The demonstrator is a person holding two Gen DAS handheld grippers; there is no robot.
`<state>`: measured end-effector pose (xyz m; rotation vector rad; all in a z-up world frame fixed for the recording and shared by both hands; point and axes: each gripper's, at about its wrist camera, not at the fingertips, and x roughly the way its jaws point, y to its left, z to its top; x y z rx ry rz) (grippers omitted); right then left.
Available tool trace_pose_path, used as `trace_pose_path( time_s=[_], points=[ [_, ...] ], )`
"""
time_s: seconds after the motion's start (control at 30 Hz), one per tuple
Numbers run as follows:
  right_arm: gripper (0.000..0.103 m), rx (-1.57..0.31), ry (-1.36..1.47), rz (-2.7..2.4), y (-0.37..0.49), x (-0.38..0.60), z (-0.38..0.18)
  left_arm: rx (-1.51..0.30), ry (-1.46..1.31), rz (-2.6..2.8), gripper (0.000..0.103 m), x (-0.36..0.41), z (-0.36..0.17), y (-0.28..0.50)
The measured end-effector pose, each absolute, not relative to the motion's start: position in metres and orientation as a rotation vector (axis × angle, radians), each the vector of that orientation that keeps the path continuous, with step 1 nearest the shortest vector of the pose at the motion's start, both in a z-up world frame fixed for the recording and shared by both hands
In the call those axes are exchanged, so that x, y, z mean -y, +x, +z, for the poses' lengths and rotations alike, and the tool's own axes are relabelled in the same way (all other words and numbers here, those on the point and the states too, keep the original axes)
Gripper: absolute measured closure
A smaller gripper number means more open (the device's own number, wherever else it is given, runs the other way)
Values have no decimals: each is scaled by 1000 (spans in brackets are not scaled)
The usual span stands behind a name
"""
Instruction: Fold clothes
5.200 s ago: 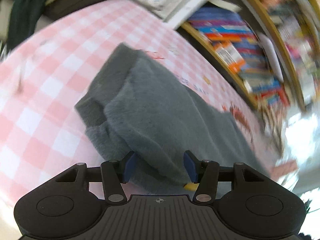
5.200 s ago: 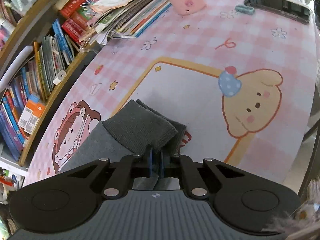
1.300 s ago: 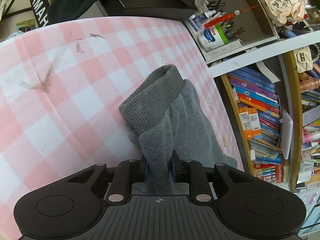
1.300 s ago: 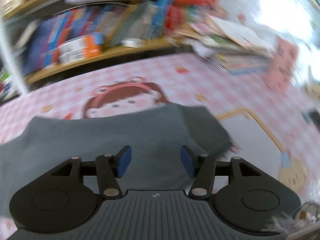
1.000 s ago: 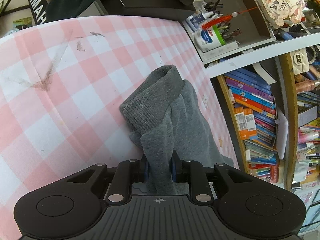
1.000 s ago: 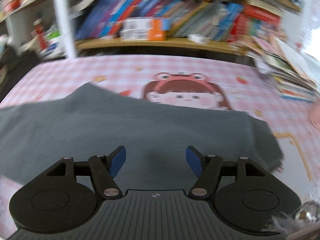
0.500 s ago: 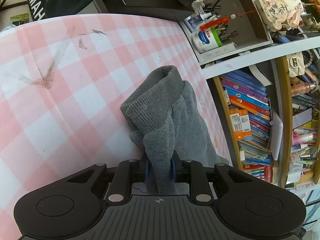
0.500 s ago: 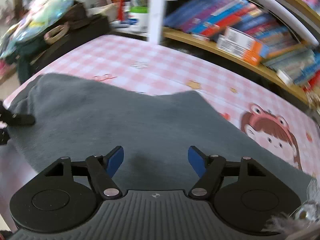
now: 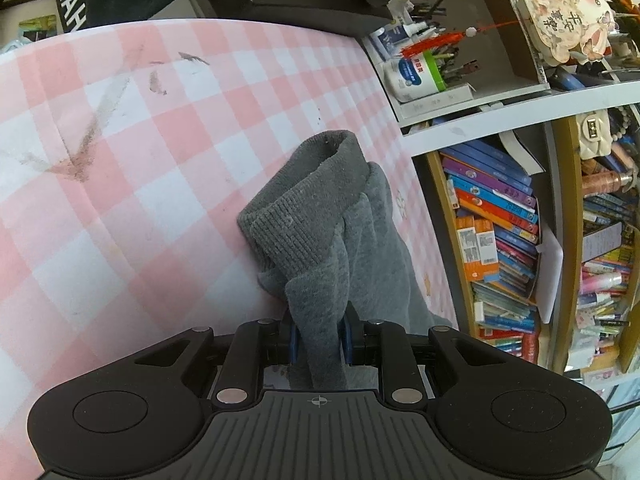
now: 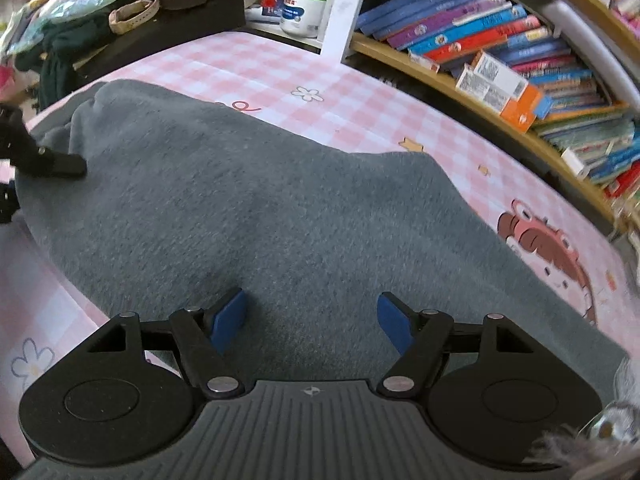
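Observation:
A grey fleece garment [image 10: 280, 208] lies spread across the pink checked tablecloth [image 9: 120, 168]. In the left wrist view its ribbed cuff end [image 9: 308, 208] is bunched up, and my left gripper [image 9: 319, 340] is shut on a fold of that fabric. In the right wrist view my right gripper [image 10: 310, 320] hovers open just over the middle of the garment, blue pads apart with only the flat cloth below them. The left gripper's black finger [image 10: 52, 164] shows at the garment's far left end.
A wooden bookshelf [image 10: 500, 80] packed with books runs along the table's far side. A white jar [image 10: 302, 10] and pens stand at the back. Dark clothes and a black case [image 9: 304, 4] sit past the table's end. A cartoon print [image 10: 548, 248] marks the cloth at right.
My right gripper swept leftward along the garment from its right part to the middle, its view rolling. The left gripper has kept its hold on the cuff end without moving.

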<state>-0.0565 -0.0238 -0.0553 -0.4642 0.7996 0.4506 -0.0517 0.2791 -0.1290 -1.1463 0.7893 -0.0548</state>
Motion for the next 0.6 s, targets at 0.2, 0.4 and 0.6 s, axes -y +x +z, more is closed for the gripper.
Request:
trace_pose_path(
  time_s=[0.2,0.4,0.6],
  points=[
    [34,-760,-507,438,-63,20,-57,-786,-1081,-53,92,-273,-121,-49],
    [34,-773,-452,466,-59,28,-57,-679,-849,-138,94,-246,-76,-52],
    [34,-808,-328,524,-50,47,-58,-595,-553,-208,94,-200,-26,-54]
  ],
)
